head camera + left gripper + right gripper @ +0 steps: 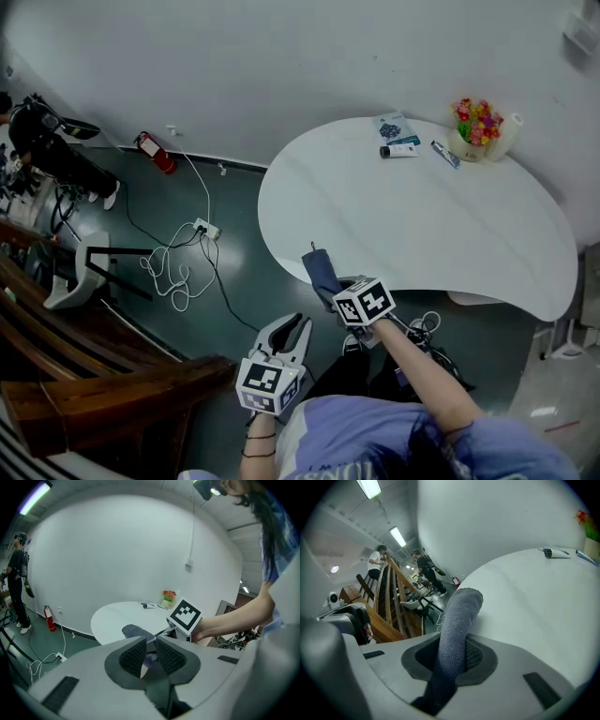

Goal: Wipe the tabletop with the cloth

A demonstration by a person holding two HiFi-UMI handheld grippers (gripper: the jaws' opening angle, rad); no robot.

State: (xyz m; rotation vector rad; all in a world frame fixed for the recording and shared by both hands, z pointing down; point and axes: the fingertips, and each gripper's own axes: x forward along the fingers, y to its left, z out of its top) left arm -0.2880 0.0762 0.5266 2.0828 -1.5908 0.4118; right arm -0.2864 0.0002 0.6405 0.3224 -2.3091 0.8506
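Observation:
A white rounded table fills the upper right of the head view. My right gripper hovers at its near left edge, shut on a dark blue-grey cloth that sticks up past the jaws. In the right gripper view the cloth rises as a thick roll from between the jaws of the right gripper, with the tabletop beyond it. My left gripper hangs lower, off the table and over the floor. Its pads are close together with nothing in them.
At the table's far side stand a flower pot, a paper roll, a packet, a tube and a pen. Cables with a power strip, a fire extinguisher and wooden railing are at left.

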